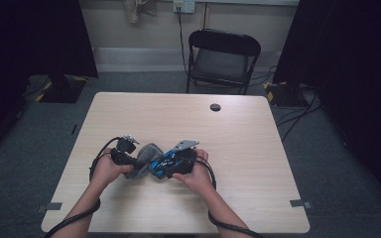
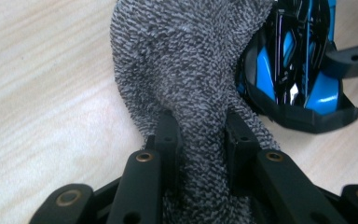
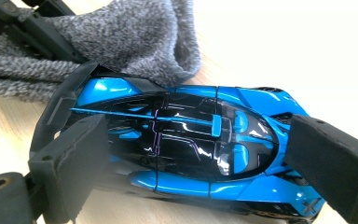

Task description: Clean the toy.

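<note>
At the near middle of the wooden table (image 1: 238, 129), the left gripper (image 2: 204, 122) is clamped on a bunched fold of the grey terry cloth (image 2: 182, 60), while the right gripper (image 3: 193, 156) holds the blue and black toy car (image 3: 186, 140) by its two ends, nose against one pad and tail against the other. The cloth is soft and limp, so it is best pinched by a gathered fold, as here. The car looks light, rigid and glossy, so likely slippery; it lies just right of the cloth, touching it.
</note>
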`<control>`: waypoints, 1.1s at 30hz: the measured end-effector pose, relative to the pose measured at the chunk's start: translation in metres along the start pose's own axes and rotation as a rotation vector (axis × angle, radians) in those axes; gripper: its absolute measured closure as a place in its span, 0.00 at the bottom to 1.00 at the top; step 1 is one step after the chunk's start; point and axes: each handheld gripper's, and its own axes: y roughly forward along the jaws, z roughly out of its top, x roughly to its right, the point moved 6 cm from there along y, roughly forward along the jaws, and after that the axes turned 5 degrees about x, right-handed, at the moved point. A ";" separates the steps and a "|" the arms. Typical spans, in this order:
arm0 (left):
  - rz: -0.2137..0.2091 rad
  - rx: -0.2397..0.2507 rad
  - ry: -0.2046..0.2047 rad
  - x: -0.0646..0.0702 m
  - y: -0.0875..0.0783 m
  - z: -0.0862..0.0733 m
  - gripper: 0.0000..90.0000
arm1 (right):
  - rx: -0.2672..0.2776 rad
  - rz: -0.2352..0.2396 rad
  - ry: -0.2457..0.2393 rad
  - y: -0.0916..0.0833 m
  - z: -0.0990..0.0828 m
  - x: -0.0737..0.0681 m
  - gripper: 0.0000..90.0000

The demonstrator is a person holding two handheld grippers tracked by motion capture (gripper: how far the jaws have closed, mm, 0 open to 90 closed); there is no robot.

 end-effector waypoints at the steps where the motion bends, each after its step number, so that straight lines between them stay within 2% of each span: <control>1: -0.002 0.001 -0.002 0.000 -0.001 -0.001 0.79 | 0.001 0.000 0.000 0.000 0.000 0.000 0.06; 10: -0.021 0.001 -0.013 0.001 -0.011 -0.014 0.79 | -0.014 -0.001 0.000 0.000 0.001 0.000 0.06; 14: -0.018 -0.002 -0.009 0.001 -0.016 -0.019 0.79 | -0.011 -0.001 -0.002 0.000 0.001 0.000 0.06; 19: 0.013 0.011 -0.022 -0.010 -0.028 -0.018 0.79 | -0.021 -0.001 -0.001 0.000 0.001 0.000 0.06; 26: 0.050 0.060 -0.043 -0.022 -0.039 -0.002 0.79 | -0.022 0.002 -0.004 0.000 0.001 0.000 0.06; 27: 0.050 0.076 -0.055 -0.022 -0.039 0.002 0.79 | -0.020 0.001 -0.004 0.000 0.001 0.000 0.06; 31: 0.061 0.091 -0.054 -0.024 -0.037 0.017 0.79 | -0.020 0.001 -0.004 0.000 0.001 0.000 0.07; 33: 0.085 0.094 -0.049 -0.025 -0.034 0.026 0.79 | -0.020 0.002 -0.005 0.000 0.001 0.000 0.06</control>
